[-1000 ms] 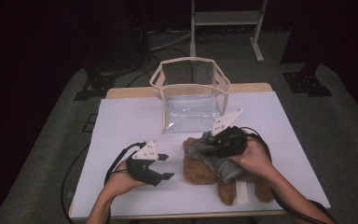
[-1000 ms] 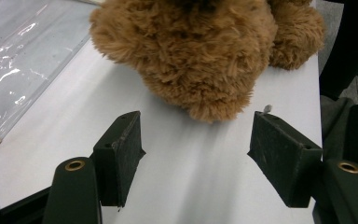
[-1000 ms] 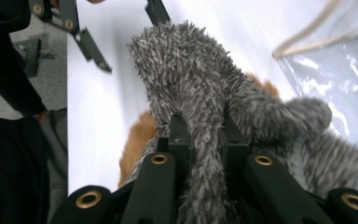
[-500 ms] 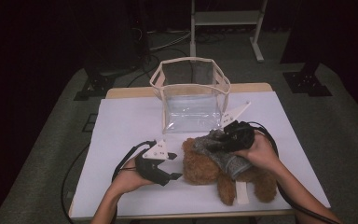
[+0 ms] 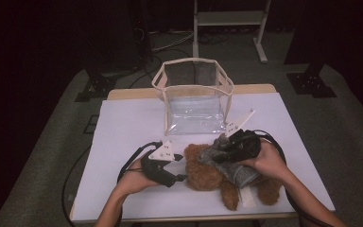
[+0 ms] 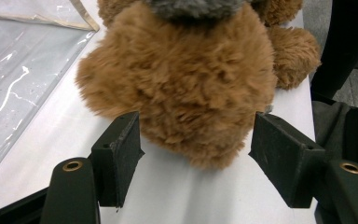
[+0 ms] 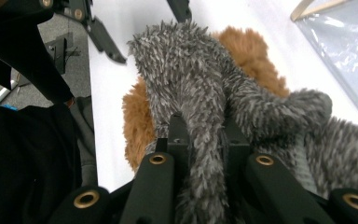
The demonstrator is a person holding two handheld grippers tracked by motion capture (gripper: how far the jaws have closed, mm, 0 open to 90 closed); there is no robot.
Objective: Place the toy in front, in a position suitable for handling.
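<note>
A brown teddy bear [image 5: 203, 172] lies on the white table [image 5: 123, 132], wearing a grey fuzzy garment [image 5: 229, 165]. My left gripper [image 5: 178, 174] is at the bear's head. In the left gripper view it [image 6: 198, 156] stands open, its jaws on either side of the bear's head [image 6: 186, 84] without pressing it. My right gripper [image 5: 228, 147] rests on top of the bear. The right gripper view shows it [image 7: 200, 140] shut on a fold of the grey garment [image 7: 191, 70], with brown fur [image 7: 249, 51] behind.
A clear plastic bag with a beige rim [image 5: 194, 101] stands upright just behind the bear, top open; its wall shows as plastic [image 6: 18, 70]. The table's near edge runs close under my forearms. Dark floor and stand legs surround the table.
My left gripper has slid right until its open jaws flank the bear's head. My right gripper, holding the grey garment, has shifted slightly right.
</note>
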